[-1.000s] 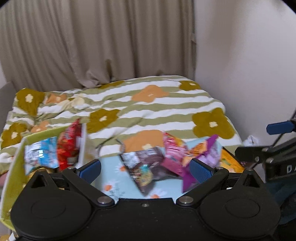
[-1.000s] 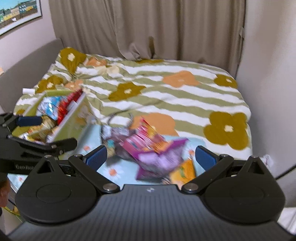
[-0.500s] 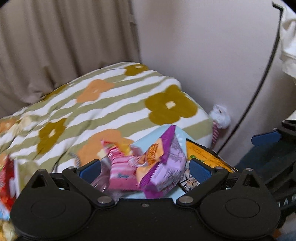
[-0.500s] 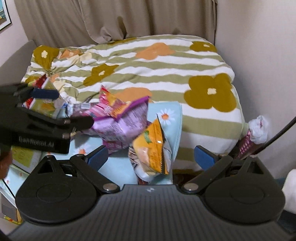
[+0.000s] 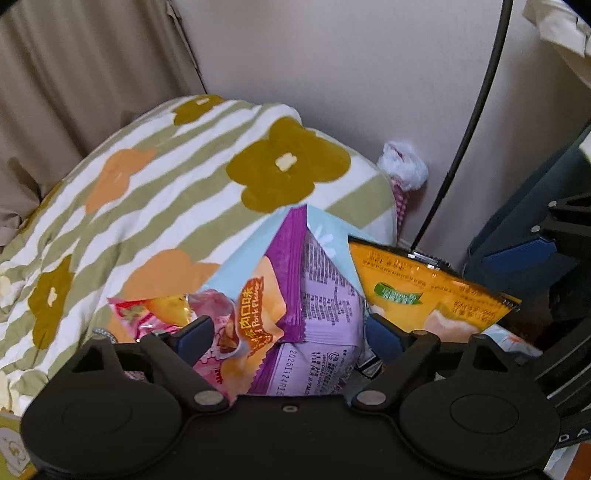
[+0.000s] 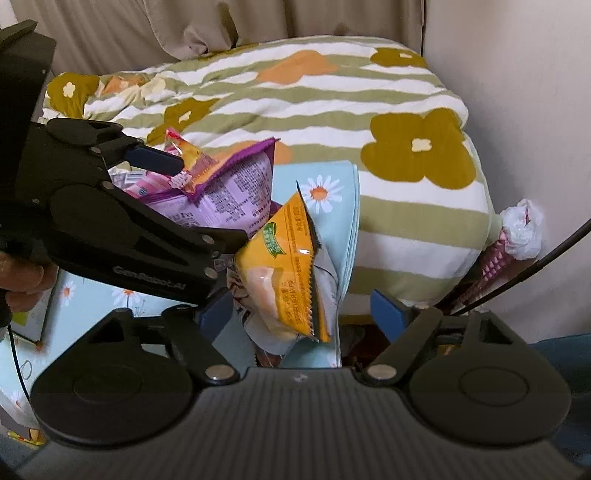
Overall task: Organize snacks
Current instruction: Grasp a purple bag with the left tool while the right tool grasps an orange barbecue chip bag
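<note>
Room: beige curtains (image 6: 207, 26) are hung behind a bed, and a pale wall (image 5: 369, 74) is seen on the right side.
Bed cover: a blanket (image 6: 369, 92) with green and white stripes and big yellow and orange flowers is spread over the bed.
Blue cloth: a light blue cloth (image 6: 332, 192) with white daisies is laid under the snacks at the near edge of the bed.
Purple bag (image 5: 317, 295): it is piled on the blue cloth; "Pork Flavor" and a date code starting "2025" can be read on it.
Pink bag (image 5: 162, 314): it is tucked just beside the purple bag, on its left.
Orange bag (image 6: 284, 266): it is stood on edge, touching the purple bag; a green label is printed on it, too small to read.
Left gripper (image 5: 288, 336): it is held wide apart around the purple bag, and nothing is pinched; "GenRobot.AI" is written on its side.
Right gripper (image 6: 303, 314): it is spread wide, with the orange bag between the blue fingers (image 6: 388, 310), not squeezed.
</note>
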A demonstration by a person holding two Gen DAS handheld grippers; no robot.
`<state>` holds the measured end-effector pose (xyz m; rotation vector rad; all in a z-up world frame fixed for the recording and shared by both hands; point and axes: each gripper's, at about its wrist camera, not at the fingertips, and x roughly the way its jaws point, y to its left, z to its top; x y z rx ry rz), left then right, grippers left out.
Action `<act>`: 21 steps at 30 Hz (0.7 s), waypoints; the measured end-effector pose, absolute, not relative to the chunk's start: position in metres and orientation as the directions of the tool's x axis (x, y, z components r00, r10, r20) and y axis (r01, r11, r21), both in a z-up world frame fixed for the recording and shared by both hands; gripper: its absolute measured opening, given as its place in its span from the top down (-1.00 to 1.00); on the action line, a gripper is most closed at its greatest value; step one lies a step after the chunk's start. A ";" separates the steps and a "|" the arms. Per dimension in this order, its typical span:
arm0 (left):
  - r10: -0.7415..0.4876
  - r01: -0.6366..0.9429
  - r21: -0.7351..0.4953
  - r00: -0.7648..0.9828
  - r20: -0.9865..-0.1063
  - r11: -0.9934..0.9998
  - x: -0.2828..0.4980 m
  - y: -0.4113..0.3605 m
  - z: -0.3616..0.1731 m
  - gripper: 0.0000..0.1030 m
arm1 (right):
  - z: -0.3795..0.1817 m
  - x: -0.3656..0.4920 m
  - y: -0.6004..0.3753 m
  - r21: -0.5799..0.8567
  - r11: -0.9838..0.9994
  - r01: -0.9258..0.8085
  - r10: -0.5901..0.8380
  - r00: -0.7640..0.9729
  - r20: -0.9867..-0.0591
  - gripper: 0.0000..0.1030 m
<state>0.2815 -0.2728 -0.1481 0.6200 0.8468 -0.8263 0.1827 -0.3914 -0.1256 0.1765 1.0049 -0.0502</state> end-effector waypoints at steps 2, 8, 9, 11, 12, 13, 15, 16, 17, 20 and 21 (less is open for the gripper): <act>-0.379 0.833 0.140 0.385 -0.842 0.536 0.284 -0.273 -0.152 -0.73 | -0.129 0.187 -0.391 0.124 0.986 0.112 0.046 0.528 -0.848 -0.77; -0.378 0.844 0.119 0.355 -0.855 0.524 0.289 -0.269 -0.159 -0.65 | -0.136 0.194 -0.384 0.096 0.994 0.044 0.060 0.517 -0.854 -0.73; -0.379 0.846 0.113 0.348 -0.857 0.521 0.289 -0.270 -0.160 -0.62 | -0.137 0.194 -0.383 0.091 0.995 0.029 0.063 0.517 -0.853 -0.73; -0.380 0.850 0.114 0.345 -0.858 0.515 0.287 -0.269 -0.160 -0.52 | -0.138 0.197 -0.380 0.072 0.997 -0.010 0.067 0.515 -0.854 -0.73; -0.380 0.851 0.112 0.343 -0.859 0.513 0.286 -0.269 -0.159 -0.48 | -0.139 0.198 -0.379 0.060 0.998 -0.030 0.067 0.513 -0.856 -0.73; -0.381 0.851 0.112 0.343 -0.859 0.514 0.285 -0.268 -0.158 -0.41 | -0.140 0.199 -0.377 0.047 0.998 -0.053 0.067 0.508 -0.858 -0.73; -0.383 0.851 0.108 0.341 -0.859 0.515 0.283 -0.268 -0.154 -0.30 | -0.144 0.202 -0.372 0.022 0.996 -0.092 0.065 0.499 -0.864 -0.73; -0.384 0.849 0.104 0.340 -0.858 0.518 0.282 -0.267 -0.153 -0.26 | -0.146 0.204 -0.371 0.016 0.994 -0.112 0.070 0.495 -0.866 -0.73; -0.385 0.846 0.101 0.340 -0.858 0.523 0.281 -0.266 -0.152 -0.23 | -0.147 0.205 -0.370 0.012 0.992 -0.126 0.073 0.492 -0.868 -0.73; -0.384 0.837 0.087 0.337 -0.860 0.540 0.280 -0.261 -0.149 -0.19 | -0.153 0.209 -0.368 -0.007 0.988 -0.153 0.068 0.482 -0.874 -0.73; -0.384 0.834 0.086 0.339 -0.859 0.546 0.279 -0.260 -0.149 -0.19 | -0.154 0.209 -0.368 -0.009 0.987 -0.158 0.069 0.481 -0.874 -0.73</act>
